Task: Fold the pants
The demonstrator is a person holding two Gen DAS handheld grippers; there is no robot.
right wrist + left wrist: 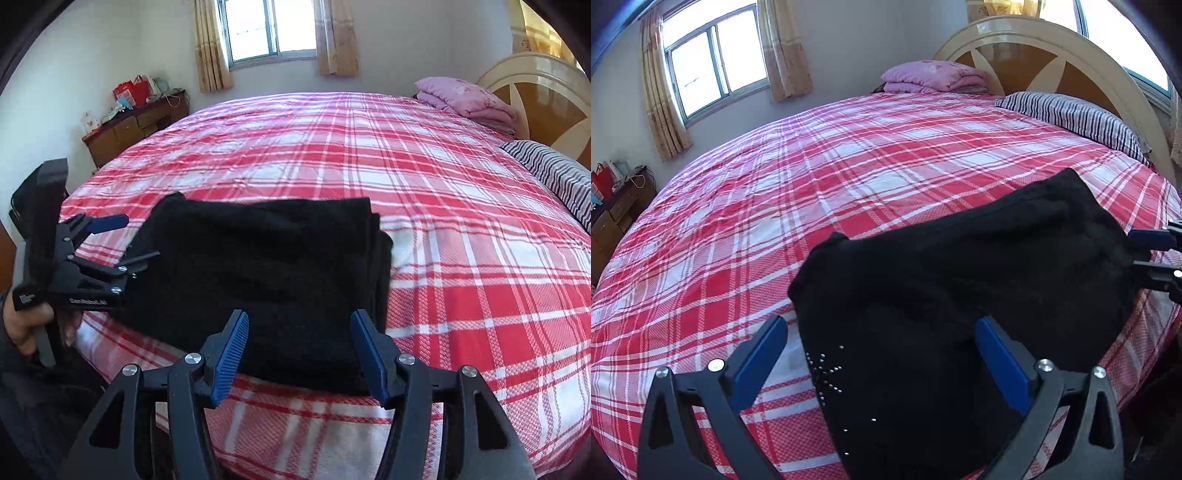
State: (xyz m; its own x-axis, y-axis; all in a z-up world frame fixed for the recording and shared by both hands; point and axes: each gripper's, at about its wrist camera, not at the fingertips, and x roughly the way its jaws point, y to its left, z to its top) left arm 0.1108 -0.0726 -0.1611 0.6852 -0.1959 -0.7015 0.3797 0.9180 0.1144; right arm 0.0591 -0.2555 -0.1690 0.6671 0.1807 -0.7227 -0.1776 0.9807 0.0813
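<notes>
1. The folded black fabric pants (960, 288) ran off the left-wrist view's bottom edge.
2. The cluttered brown wooden dresser (136, 122) held items too small to tell.
3. The striped pillow (554, 181) was cut off at the right edge.

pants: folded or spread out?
Folded. The black pants lie as a compact rectangle on the bed, stacked layers showing along the right edge.

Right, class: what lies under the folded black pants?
The black pants rest on the red plaid bedsheet, which shows all around them. The sheet directly beneath is covered, so anything there cannot be seen.
</notes>
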